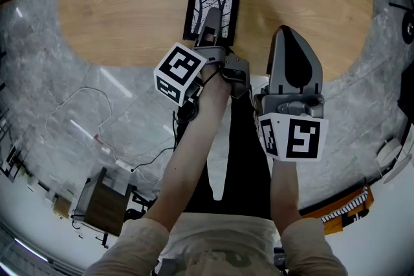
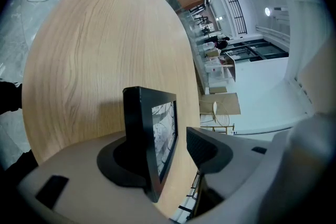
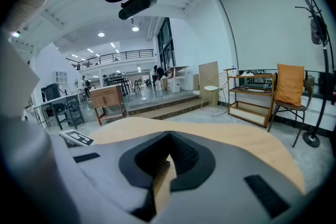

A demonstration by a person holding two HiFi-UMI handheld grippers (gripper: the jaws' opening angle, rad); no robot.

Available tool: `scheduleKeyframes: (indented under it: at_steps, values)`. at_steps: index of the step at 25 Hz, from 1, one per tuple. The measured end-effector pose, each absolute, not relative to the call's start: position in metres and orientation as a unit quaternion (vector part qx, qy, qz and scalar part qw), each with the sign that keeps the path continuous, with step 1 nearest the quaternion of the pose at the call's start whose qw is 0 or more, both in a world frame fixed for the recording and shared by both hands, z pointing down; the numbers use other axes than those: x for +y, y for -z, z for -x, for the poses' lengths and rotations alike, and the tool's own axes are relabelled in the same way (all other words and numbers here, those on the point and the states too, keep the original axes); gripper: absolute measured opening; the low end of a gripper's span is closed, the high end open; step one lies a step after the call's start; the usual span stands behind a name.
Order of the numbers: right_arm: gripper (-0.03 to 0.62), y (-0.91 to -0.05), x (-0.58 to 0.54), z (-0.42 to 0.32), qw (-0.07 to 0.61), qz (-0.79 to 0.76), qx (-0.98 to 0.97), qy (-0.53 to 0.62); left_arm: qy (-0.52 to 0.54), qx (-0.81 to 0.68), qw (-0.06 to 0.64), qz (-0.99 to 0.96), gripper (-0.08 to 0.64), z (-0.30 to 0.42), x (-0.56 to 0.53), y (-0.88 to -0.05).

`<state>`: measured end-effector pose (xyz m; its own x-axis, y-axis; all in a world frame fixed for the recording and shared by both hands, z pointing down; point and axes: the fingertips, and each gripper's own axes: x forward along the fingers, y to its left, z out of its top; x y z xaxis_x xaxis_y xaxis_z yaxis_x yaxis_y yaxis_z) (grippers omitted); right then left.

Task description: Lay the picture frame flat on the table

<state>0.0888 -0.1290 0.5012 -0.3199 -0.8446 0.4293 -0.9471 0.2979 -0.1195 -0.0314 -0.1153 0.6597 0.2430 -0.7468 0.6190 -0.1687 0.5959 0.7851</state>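
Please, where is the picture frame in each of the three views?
Head view: picture frame at upper centre, on the wooden table.
Left gripper view: lower centre, between the fingers.
Right gripper view: not in it.
Shared landmark: the wooden table, in all three.

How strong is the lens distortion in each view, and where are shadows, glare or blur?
Head view: strong fisheye, the table looks bowed. Left gripper view: the picture frame throws a soft shadow on the wood at its left; the wall at right is overexposed. Right gripper view: a mosaic patch at top.
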Motion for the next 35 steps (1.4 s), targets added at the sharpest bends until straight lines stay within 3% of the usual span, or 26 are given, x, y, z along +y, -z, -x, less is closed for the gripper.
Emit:
scheduleKeyframes:
  at_steps: [4,9,20,35]
  values:
    - [0.006,-0.496,-0.13,-0.088,0.141,-0.564,-0.795,-0.174,0.221,-0.554,0.702,-0.389,0.337,0.025,-0.119,-0.656]
    - [0.006,-0.489,-0.129,-0.089,0.139,-0.564,-0.795,-0.176,0.213,-0.566,0.71,-0.359,0.415,0.026,-0.117,-0.656]
    - [0.006,-0.481,-0.125,-0.087,0.145,-0.551,-0.804,-0.168,0.176,-0.598,0.728,-0.285,0.46,0.03,-0.092,-0.672]
    - [0.006,-0.482,-0.126,-0.086,0.149,-0.552,-0.804,-0.167,0.165,-0.605,0.728,-0.277,0.46,0.031,-0.087,-0.672]
